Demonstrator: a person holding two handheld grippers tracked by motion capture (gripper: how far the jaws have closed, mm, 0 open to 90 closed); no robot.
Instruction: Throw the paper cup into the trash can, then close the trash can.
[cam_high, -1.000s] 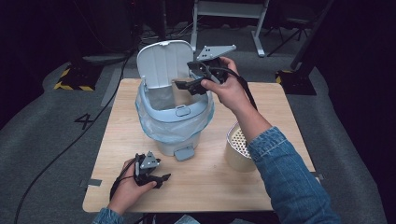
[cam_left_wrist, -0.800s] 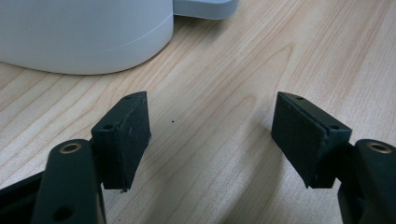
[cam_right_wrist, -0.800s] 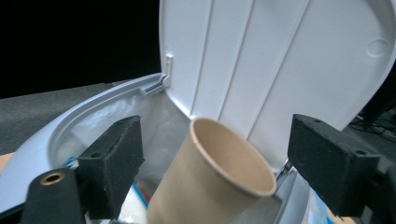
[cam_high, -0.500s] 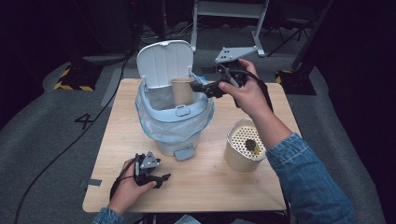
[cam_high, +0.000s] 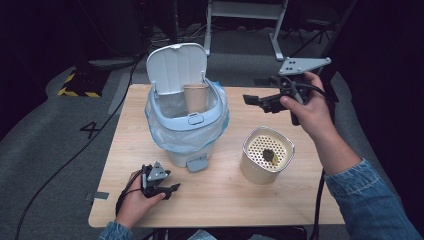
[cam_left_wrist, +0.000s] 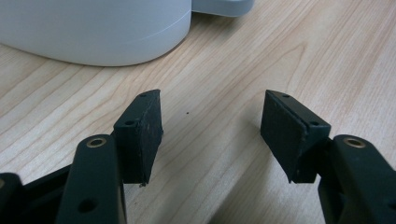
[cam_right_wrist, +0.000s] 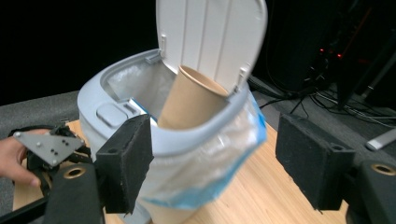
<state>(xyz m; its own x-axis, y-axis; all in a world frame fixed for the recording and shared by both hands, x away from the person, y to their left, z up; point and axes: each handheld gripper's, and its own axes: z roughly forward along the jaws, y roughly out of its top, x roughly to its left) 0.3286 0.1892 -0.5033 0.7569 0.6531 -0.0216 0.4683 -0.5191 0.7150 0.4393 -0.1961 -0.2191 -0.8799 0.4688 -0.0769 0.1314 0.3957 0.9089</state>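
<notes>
I am holding my right tool (cam_high: 252, 100) up in the air, off to the right of the bin (cam_high: 186, 131), and nothing is sitting between its jaws. Those jaws have just been closing, but there is a gap between them and they are gripping nothing. The brown paper cup (cam_high: 195, 97) is leaning inside the bin, right under the raised lid (cam_high: 176, 66), with its top edge poking up over the rim. A see-through bag (cam_high: 217, 131) is hanging out around the top of the bin. My left tool (cam_high: 170, 189) is resting on the tabletop (cam_high: 280, 200) in front of the bin, near its foot pedal (cam_high: 197, 163). Its jaws have just been closing a little too, but they are standing wide with only bare wood between them. A small cream basket (cam_high: 266, 156) with a dark lump in it is sitting on the tabletop to the right of the bin.
</notes>
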